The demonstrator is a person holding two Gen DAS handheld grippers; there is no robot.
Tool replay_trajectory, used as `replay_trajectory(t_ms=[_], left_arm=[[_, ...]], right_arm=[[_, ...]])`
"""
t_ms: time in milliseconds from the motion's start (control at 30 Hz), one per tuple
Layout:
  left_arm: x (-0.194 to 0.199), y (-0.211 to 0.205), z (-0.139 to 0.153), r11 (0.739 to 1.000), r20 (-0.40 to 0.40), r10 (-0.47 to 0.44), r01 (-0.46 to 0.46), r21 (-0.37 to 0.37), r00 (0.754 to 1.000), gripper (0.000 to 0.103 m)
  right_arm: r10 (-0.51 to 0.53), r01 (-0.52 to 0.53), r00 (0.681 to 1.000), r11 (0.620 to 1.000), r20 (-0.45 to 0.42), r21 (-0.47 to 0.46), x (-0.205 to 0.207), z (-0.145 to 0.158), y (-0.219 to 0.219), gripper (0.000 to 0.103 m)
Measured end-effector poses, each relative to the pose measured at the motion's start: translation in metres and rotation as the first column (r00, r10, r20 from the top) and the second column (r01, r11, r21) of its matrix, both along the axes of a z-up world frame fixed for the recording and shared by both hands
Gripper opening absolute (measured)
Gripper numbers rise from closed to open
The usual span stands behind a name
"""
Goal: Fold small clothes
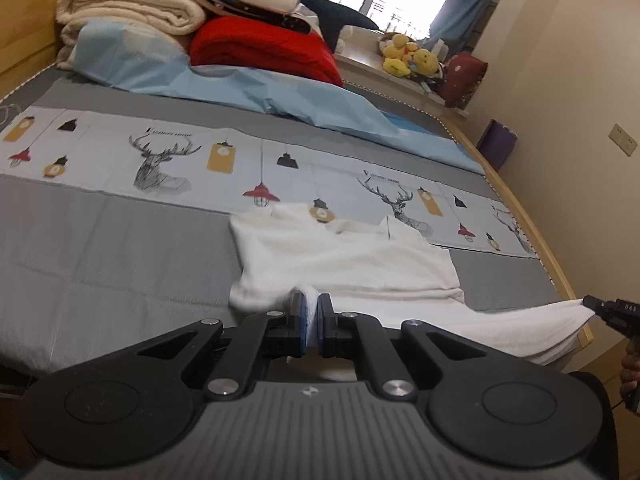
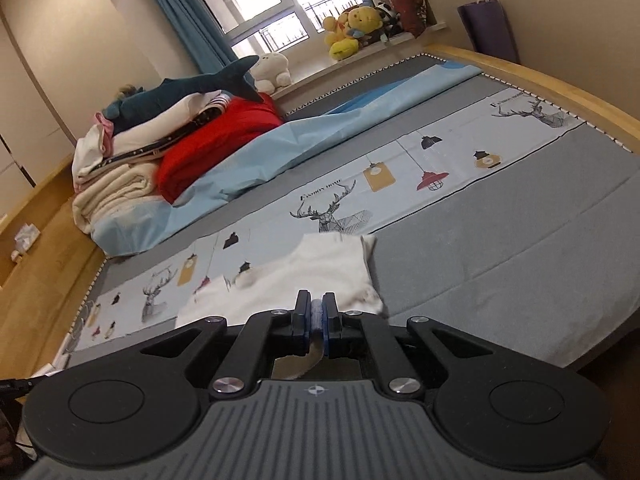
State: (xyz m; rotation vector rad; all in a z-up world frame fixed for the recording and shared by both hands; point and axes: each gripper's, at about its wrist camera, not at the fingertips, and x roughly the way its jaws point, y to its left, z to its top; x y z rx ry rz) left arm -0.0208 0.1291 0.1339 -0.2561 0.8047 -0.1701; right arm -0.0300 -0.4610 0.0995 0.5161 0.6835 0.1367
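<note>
A small white garment [image 1: 352, 264] lies spread on the grey bed cover, its far edge over the printed deer band. My left gripper [image 1: 312, 304] is shut on the garment's near edge, and white cloth shows between its blue pads. In the left wrist view the right gripper [image 1: 600, 308] pinches the garment's other near corner at the far right, the cloth stretched toward it. In the right wrist view the same white garment [image 2: 320, 272] runs away from my right gripper [image 2: 316, 306], which is shut on a fold of it. The lifted near edge hangs between both grippers.
Folded cream blankets [image 1: 132, 4], a red blanket [image 1: 264, 48] and a light blue sheet [image 1: 224, 84] pile up at the bed's far end. Yellow plush toys [image 1: 408, 56] sit on the window sill. The wooden bed frame [image 1: 532, 232] runs along the right side. A plush shark [image 2: 188, 88] tops the pile.
</note>
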Motion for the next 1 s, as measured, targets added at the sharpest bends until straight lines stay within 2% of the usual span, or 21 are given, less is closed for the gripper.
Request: replay_trajectory(t_ms=[100,233,400,500,633,800,900,967,1000], left_arm=[[0.043,0.000,-0.022,0.999,-0.041,0.009,-0.008,0.032,0.999,0.005],[0.121,0.004,-0.063,0.998,-0.107,0.021,-0.014,0.068,0.994,0.005],[0.201,0.015,-0.120,0.993,-0.169,0.051,-0.033,0.110,0.984,0.005],[0.223,0.019,-0.155,0.991,-0.216,0.089,-0.065,0.114,0.972,0.005],[0.233,0.017,-0.165,0.990,-0.212,0.086,-0.059,0.131,0.974,0.005],[0.241,0.018,-0.173,0.989,-0.221,0.096,-0.069,0.127,0.970,0.006],[0.242,0.021,-0.175,0.988,-0.234,0.125,-0.101,0.113,0.964,0.012],[0.242,0.025,-0.175,0.987,-0.234,0.142,-0.119,0.112,0.962,0.023],[0.240,0.027,-0.173,0.985,-0.224,0.156,-0.134,0.113,0.962,0.023]], right_arm=[[-0.001,0.001,1.000,1.000,-0.014,-0.020,0.024,-0.005,0.004,0.005],[-0.007,0.004,0.999,0.998,-0.050,-0.056,0.079,-0.024,0.016,0.005],[-0.030,0.016,0.992,0.994,-0.125,-0.112,0.177,-0.062,0.030,0.005],[-0.030,0.004,0.986,0.988,-0.165,-0.154,0.222,-0.092,0.042,0.005],[-0.030,-0.012,0.969,0.985,-0.246,-0.171,0.245,-0.129,0.051,0.005],[-0.014,-0.033,0.977,0.977,-0.215,-0.211,0.258,-0.134,0.057,0.005],[-0.036,-0.011,0.980,0.971,-0.196,-0.238,0.260,-0.139,0.058,0.007],[-0.071,0.019,0.980,0.963,-0.185,-0.269,0.259,-0.139,0.056,0.013],[-0.074,0.027,0.981,0.967,-0.179,-0.254,0.257,-0.139,0.052,0.021]])
